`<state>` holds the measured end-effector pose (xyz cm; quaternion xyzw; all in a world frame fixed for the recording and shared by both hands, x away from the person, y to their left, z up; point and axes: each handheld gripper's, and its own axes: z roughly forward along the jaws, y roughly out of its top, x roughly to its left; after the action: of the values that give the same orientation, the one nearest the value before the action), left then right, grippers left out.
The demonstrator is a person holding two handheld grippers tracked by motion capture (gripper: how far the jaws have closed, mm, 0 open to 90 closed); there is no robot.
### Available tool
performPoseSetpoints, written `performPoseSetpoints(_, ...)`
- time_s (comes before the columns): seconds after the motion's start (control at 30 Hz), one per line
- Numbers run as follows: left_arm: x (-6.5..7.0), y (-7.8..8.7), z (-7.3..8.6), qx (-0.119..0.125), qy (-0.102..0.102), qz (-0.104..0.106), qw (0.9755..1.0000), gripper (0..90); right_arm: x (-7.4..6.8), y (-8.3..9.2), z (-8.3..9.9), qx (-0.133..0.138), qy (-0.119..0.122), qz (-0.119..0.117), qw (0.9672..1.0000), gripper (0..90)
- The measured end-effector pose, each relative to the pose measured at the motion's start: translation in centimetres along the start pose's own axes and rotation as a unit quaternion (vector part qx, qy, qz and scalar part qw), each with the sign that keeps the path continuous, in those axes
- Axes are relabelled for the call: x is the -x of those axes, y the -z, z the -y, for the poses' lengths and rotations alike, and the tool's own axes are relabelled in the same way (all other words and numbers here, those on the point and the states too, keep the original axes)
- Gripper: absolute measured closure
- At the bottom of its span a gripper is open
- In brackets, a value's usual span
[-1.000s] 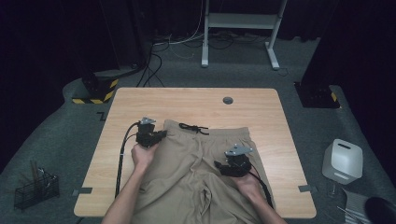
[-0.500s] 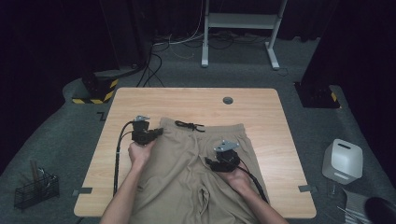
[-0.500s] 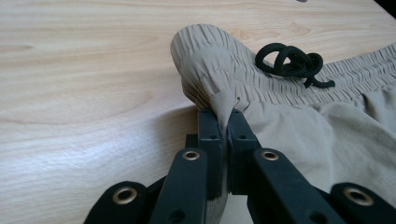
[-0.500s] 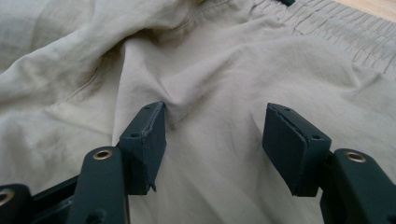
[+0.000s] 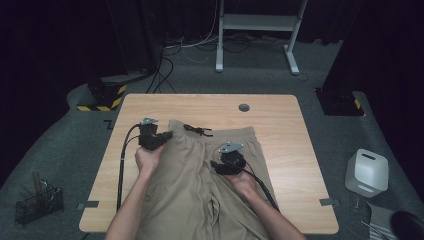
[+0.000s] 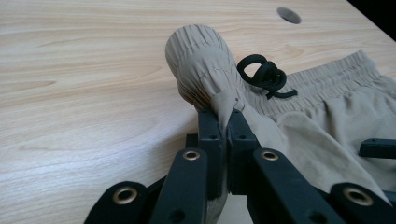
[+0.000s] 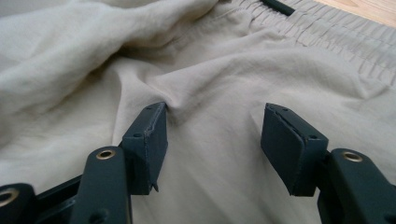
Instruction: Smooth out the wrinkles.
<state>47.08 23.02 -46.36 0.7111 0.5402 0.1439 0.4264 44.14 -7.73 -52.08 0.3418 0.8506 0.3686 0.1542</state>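
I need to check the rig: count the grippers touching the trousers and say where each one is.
2. The left gripper is shut on the waistband corner of the trousers; the right gripper rests open on the cloth below the waistband.

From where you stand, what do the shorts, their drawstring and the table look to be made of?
Shorts: thin matte woven cloth, probably cotton; it creases softly.
Drawstring: black braided-looking cord, knotted in loops.
Table: pale wood or wood-look laminate, smooth with printed-looking grain.

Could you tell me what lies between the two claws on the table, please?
In the high view, beige shorts fabric spans from left claw to right claw.
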Motion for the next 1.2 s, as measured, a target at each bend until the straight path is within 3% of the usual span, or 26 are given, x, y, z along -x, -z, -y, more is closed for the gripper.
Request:
performPoseSetpoints(0.07, 0.3, 0.1, -0.1, 0.002, -0.004, 0.001, 1.0, 87.3, 0.0, 0.5, 0.0, 0.005, -0.005, -0.002, 1.0, 40.8)
performPoseSetpoints(0.1, 0.7, 0.3, -0.3, 0.004, -0.007, 0.004, 1.0, 87.3, 0.2, 2.4, 0.1, 0.02, -0.009, 0.005, 0.9998, 40.9)
performPoseSetpoints(0.2, 1.4, 0.4, -0.5, 0.009, -0.011, 0.012, 0.9998, 87.3, 0.3, 4.1, 0.3, 0.019, 0.002, 0.021, 0.9996, 40.7)
performPoseSetpoints(0.27, 1.7, 0.3, -0.6, 0.005, -0.02, 0.009, 0.9997, 87.3, 0.6, 5.9, 1.5, -0.018, 0.035, 0.069, 0.9969, 40.0)
performPoseSetpoints(0.33, 1.9, 0.1, -0.7, 0.004, -0.018, 0.011, 0.9998, 87.3, 1.1, 6.6, 2.9, -0.039, 0.046, 0.09, 0.9941, 39.3)
performPoseSetpoints(0.43, 2.0, -0.1, -0.7, 0.001, -0.021, 0.011, 0.9997, 87.3, 2.3, 7.3, 4.4, -0.037, 0.033, 0.077, 0.9958, 38.6)
performPoseSetpoints(0.6, 2.4, -0.1, -0.8, 0.001, -0.023, 0.015, 0.9996, 87.3, 4.8, 8.7, 7.0, -0.02, -0.01, 0.058, 0.9981, 36.9)
performPoseSetpoints(0.83, 3.3, 0.1, -1.3, 0.007, -0.028, 0.034, 0.999, 87.3, 5.2, 8.2, 7.9, -0.003, -0.038, 0.044, 0.9983, 37.2)
performPoseSetpoints(0.9, 3.9, 0.1, -1.6, 0.01, -0.032, 0.051, 0.9982, 87.3, 5.2, 8.1, 7.9, 0.001, -0.036, 0.045, 0.9983, 37.5)
performPoseSetpoints(1.2, 6.5, -0.5, -2.8, 0.016, -0.048, 0.083, 0.9952, 87.2, 5.2, 8.1, 7.9, 0.001, -0.038, 0.044, 0.9983, 37.6)
